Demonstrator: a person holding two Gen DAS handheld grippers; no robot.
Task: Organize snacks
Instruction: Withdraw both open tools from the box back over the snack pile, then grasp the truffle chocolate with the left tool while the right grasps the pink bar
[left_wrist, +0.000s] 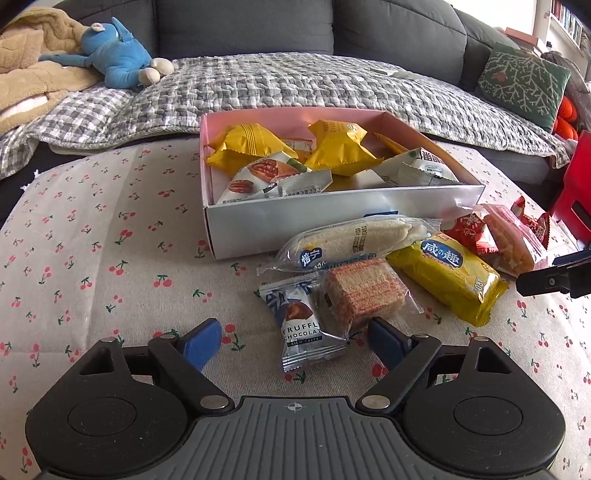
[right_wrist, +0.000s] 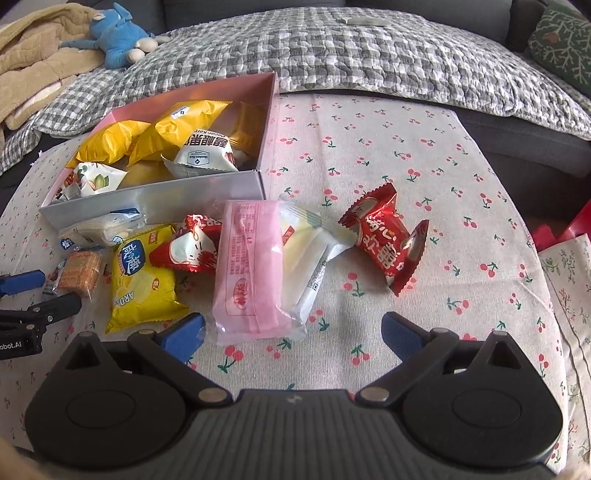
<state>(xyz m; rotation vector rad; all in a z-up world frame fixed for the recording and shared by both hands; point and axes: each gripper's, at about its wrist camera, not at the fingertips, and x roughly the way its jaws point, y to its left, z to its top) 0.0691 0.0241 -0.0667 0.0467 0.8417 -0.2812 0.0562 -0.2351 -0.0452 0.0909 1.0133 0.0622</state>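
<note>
A white box with a pink inside (left_wrist: 343, 216) (right_wrist: 155, 201) holds several yellow and white snack packs. Loose snacks lie in front of it on the cherry-print cloth. My left gripper (left_wrist: 295, 341) is open, its fingers either side of a truffle chocolate pack (left_wrist: 301, 328), with a wafer pack (left_wrist: 364, 291) just beyond. A bread pack (left_wrist: 354, 240) and a yellow cracker pack (left_wrist: 450, 275) (right_wrist: 142, 271) lie nearby. My right gripper (right_wrist: 291, 332) is open, just before a pink pack (right_wrist: 249, 266) lying over a white pack (right_wrist: 314, 243). Red packs (right_wrist: 388, 236) (right_wrist: 194, 247) lie beside.
A grey sofa with a checked quilt (left_wrist: 295, 81) runs behind the table. A blue plush toy (left_wrist: 118, 48) and a beige blanket (left_wrist: 33, 62) lie at its left, a green cushion (left_wrist: 524, 81) at its right. A red chair (left_wrist: 576, 192) stands by the table's right edge.
</note>
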